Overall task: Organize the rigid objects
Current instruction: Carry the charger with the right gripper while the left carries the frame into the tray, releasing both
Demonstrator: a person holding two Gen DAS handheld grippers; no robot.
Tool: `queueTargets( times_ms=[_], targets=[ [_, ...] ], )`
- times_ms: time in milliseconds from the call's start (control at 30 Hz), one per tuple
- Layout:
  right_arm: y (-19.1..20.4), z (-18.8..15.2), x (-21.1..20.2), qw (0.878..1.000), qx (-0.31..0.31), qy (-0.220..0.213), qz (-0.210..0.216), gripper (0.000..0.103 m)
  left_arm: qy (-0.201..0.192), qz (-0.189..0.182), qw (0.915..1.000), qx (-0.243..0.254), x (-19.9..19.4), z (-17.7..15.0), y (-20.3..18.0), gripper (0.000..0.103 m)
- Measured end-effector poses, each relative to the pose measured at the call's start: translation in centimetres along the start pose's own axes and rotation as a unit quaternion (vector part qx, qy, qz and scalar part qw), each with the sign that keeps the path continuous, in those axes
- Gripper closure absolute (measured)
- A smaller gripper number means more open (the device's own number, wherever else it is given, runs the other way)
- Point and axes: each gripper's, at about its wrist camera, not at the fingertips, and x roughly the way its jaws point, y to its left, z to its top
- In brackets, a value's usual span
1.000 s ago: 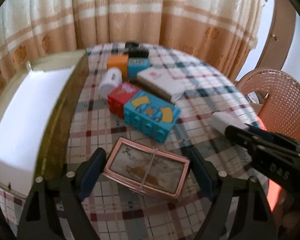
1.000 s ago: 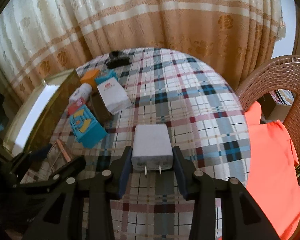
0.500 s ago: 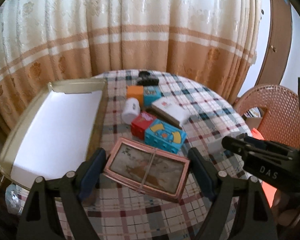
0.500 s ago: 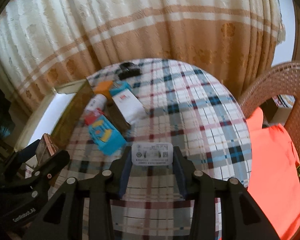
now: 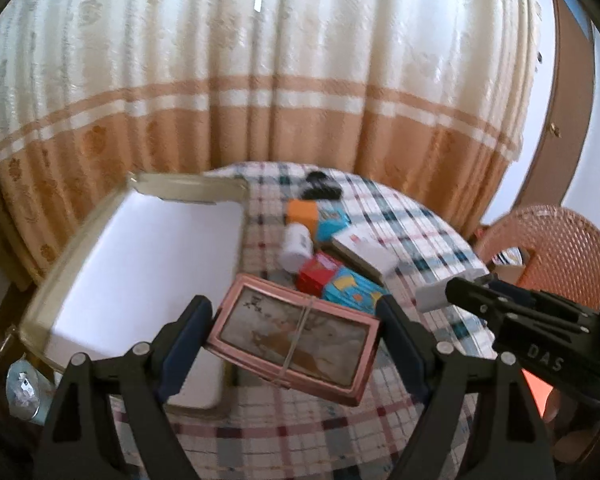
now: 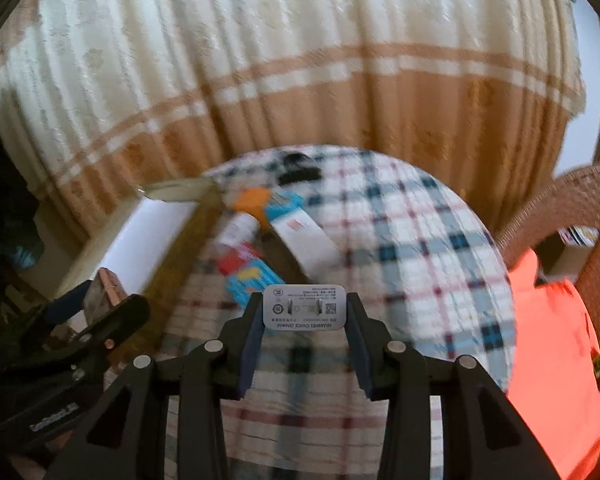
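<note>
At the left edge of the counter sits a big tray with a white, bare floor. It looks like the place where the things should go, so it waits there with room inside.

The left gripper has its fingers clamped on the two short ends of a pink tin. The tin is up in the air, flat, partly over the tray's near right corner. Held by the ends, it should not tip.

In the middle of the counter lies a bunch of little boxes and a white bottle, close together, not yet sorted.

The right gripper has its fingers clamped on the sides of a white charger, lifted off the checked cloth, probably for the tray too.
</note>
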Motion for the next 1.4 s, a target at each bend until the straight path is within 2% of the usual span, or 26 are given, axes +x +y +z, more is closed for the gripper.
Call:
queueTargets(
  times_ms=[133, 333, 433, 533, 667, 833, 1000, 1167, 1267, 1333, 1400],
  targets=[
    [3.2, 1.5, 0.0, 0.999, -0.021, -0.015, 0.034, 0.061, -0.023, 0.032, 0.9990, -0.023, -1.1, 1.0, 3.0, 0.019],
    [8.9, 3.1, 1.0, 0.994, -0.049, -0.027, 0.097, 0.061, -0.040, 0.106, 0.9922, -0.052, -1.6, 1.3, 8.4, 0.019],
    [11.2, 3.2, 2.1, 0.990, -0.048, -0.017, 0.130, 0.061, -0.036, 0.148, 0.9866, -0.058, -1.2, 1.0, 10.7, 0.019],
    [13.7, 3.0, 3.5, 0.986, -0.051, 0.000, 0.158, 0.061, -0.019, 0.175, 0.9811, -0.079, -0.7, 0.6, 12.9, 0.019],
    [16.3, 2.4, 5.3, 0.984, -0.070, 0.023, 0.165, 0.061, -0.005, 0.189, 0.9781, -0.086, -0.1, -0.3, 14.0, 0.019],
    [17.1, 1.9, 7.8, 0.983, -0.069, 0.057, 0.163, 0.060, 0.011, 0.203, 0.9756, -0.082, 0.8, -1.0, 14.3, 0.019],
    [17.4, 1.7, 9.4, 0.981, -0.076, 0.073, 0.164, 0.060, 0.030, 0.211, 0.9732, -0.087, 1.9, -1.2, 14.8, 0.018],
    [17.6, 1.3, 10.5, 0.980, -0.080, 0.078, 0.165, 0.060, 0.037, 0.228, 0.9706, -0.067, 2.8, -1.4, 14.5, 0.016],
    [17.3, 1.1, 10.9, 0.980, -0.076, 0.083, 0.166, 0.057, 0.041, 0.232, 0.9700, -0.060, 3.2, -1.5, 14.3, 0.011],
    [16.9, 1.1, 10.7, 0.980, -0.068, 0.082, 0.168, 0.051, 0.042, 0.229, 0.9698, -0.073, 3.0, -1.5, 14.7, 0.006],
    [16.1, 1.1, 10.4, 0.980, -0.052, 0.078, 0.177, 0.038, 0.037, 0.215, 0.9719, -0.087, 2.6, -1.4, 15.1, 0.001]
  ],
)
